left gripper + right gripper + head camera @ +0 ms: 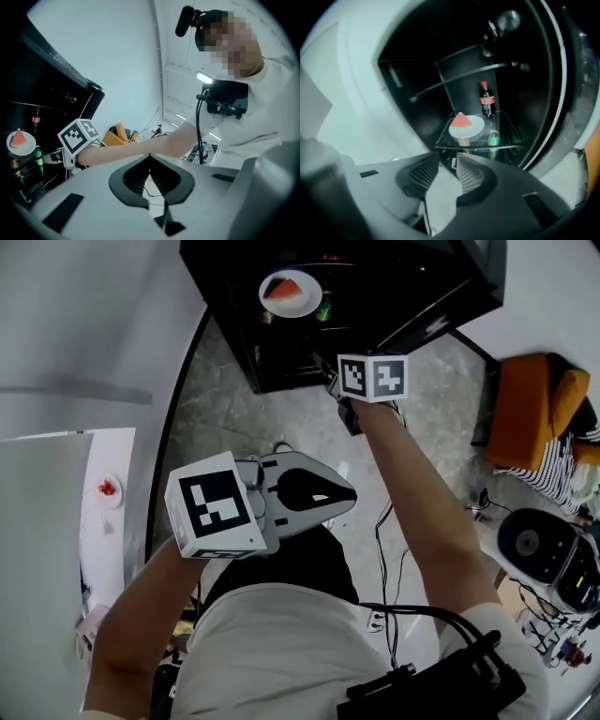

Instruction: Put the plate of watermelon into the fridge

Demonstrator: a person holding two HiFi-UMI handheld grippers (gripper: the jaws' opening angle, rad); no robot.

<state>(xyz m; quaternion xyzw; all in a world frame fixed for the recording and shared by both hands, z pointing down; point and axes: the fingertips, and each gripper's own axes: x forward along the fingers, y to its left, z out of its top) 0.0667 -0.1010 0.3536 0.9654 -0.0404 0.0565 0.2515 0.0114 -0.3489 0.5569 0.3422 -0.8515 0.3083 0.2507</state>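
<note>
The white plate with a red watermelon wedge rests on a glass shelf inside the open black fridge. In the right gripper view the plate lies ahead of and beyond my right gripper, which is open with nothing between its pads. In the head view the right gripper is held at the fridge's front edge, below the plate. My left gripper is held back near my body with its jaws shut and empty. The left gripper view shows the plate far off at the left.
A cola bottle stands behind the plate and a green can beside it on the same shelf. A small plate of red food sits on a white counter at left. An orange cushion and cables lie on the floor at right.
</note>
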